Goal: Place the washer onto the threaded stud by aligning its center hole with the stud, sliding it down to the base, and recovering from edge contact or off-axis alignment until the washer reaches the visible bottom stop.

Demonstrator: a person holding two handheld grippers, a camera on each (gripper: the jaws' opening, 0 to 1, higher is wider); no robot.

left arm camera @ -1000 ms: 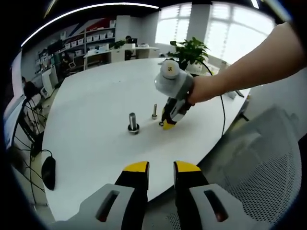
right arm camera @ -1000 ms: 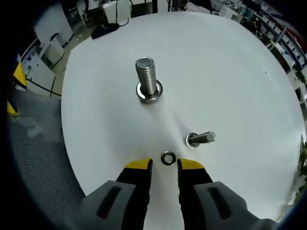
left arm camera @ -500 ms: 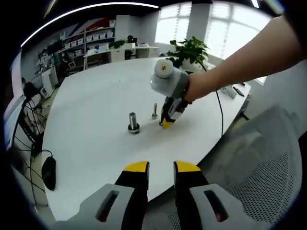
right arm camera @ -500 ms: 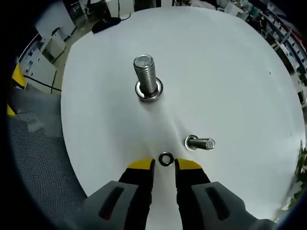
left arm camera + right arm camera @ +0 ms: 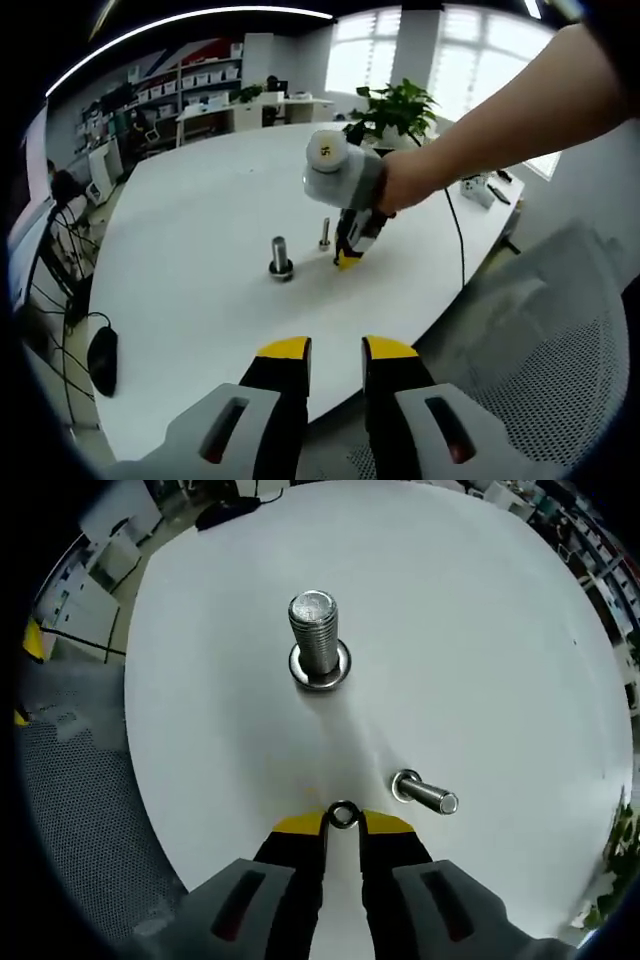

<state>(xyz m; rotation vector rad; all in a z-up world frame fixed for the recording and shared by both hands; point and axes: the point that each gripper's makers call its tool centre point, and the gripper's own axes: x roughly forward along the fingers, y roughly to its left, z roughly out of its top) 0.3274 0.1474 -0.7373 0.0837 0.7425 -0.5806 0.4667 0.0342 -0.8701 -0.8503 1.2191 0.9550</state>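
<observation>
A small steel washer sits right between the yellow fingertips of my right gripper, whose jaws have closed in on its edges just above the white table. A thin threaded stud stands close to the right of it. Farther ahead rises a thick bolt with a washer round its base. In the left gripper view, the right gripper, held by a person's hand, points down beside the thin stud and the thick bolt. My left gripper hangs open off the table's near edge.
The round white table has a black mouse near its left edge and a potted plant at the far side. A grey mesh chair stands to the right. Shelves and desks fill the background.
My right gripper came down and forward so the washer now lies between its fingertips, and the jaws narrowed onto it. The left gripper has held still.
</observation>
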